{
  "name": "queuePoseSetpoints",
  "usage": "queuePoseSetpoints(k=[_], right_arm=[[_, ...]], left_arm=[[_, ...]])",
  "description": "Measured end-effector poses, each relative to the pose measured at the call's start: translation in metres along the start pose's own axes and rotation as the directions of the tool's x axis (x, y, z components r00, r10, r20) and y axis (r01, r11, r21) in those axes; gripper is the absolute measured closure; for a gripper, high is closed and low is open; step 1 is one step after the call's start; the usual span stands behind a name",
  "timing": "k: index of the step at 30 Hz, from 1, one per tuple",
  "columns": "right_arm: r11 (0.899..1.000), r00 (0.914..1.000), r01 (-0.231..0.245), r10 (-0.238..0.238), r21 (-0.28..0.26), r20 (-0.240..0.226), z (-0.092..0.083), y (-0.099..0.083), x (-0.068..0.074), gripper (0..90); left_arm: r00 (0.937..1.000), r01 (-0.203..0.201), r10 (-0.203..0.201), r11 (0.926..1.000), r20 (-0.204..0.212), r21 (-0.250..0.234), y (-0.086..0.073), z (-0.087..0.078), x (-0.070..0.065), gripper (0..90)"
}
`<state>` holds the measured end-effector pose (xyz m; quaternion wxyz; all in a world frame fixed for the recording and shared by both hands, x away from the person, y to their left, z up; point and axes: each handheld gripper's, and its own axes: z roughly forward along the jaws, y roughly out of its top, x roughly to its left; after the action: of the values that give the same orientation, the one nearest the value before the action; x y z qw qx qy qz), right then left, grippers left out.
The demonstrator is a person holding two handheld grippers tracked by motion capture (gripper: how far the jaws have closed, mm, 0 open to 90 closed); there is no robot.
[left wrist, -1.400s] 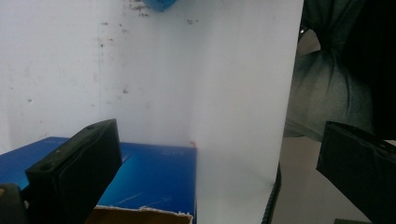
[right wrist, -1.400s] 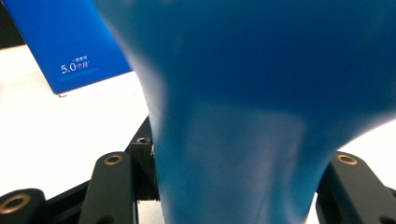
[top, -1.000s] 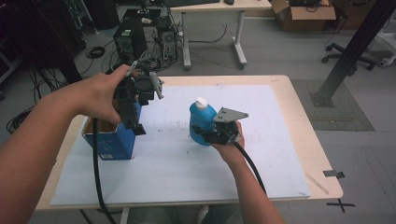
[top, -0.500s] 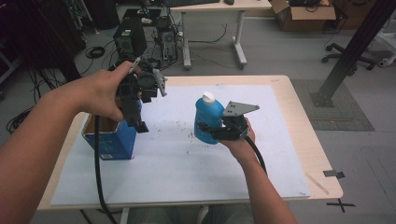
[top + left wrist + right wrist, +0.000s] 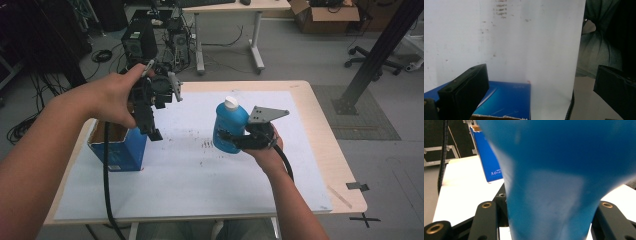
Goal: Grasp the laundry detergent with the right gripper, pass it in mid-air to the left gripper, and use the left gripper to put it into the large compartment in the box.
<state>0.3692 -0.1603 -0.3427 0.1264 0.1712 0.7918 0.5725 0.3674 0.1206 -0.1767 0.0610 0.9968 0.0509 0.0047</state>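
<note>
Looking down from the high view, the right gripper is clamped on a blue bottle with a white cap; the bottle stands upright in the grip, clear of the white sheet that covers the table. A grey three-cornered plate sits on top of this gripper, on the side away from the bottle. Well apart to its left, the left gripper hangs pointing down in the person's left hand, its jaw tips just above the near corner of an open blue carton that stands on the sheet. A black cable trails down from it.

Turning to the left gripper view, the two black jaws stand wide apart with nothing between them. Below them lie the carton, its torn top edge nearest the camera, and beyond it the white sheet with small brown marks.

Moving to the right gripper view, the bottle sits directly between the jaws, close and blurred, its narrower part pressed by the jaws on both sides. Beyond it, to the left, the blue carton stands on the sheet.
</note>
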Motion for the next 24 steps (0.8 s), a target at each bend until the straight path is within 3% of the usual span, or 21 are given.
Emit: queuePoseSetpoints(k=[5,13,15,23,24], right_arm=[[1.0,0.9999,-0.005,0.005,0.001,-0.016,-0.006,0.003,-0.001,46.4],[1.0,0.996,0.025,-0.025,0.002,-0.086,-0.016,0.01,0.001,46.4],[0.999,0.9914,0.04,-0.038,0.009,-0.125,-0.016,0.013,0.005,46.4],[0.996,0.9774,0.086,-0.08,0.024,-0.196,-0.012,0.018,0.013,46.5],[0.995,0.9726,0.094,-0.086,0.028,-0.216,-0.011,0.02,0.016,46.6]], left_arm=[[1.0,-0.004,0.004,1.0,0.004,-0.001,0.004,-0.002,0.0,0.1],[0.9997,-0.018,0.018,0.9998,0.015,-0.003,0.013,-0.006,-0.003,0.1],[0.9997,-0.02,0.02,0.9998,0.016,0.0,0.016,-0.007,-0.004,0.1],[0.9994,-0.027,0.026,0.9996,0.022,0.006,0.021,-0.008,-0.006,0.1],[0.9993,-0.029,0.029,0.9996,0.022,0.007,0.023,-0.008,-0.007,0.1]])
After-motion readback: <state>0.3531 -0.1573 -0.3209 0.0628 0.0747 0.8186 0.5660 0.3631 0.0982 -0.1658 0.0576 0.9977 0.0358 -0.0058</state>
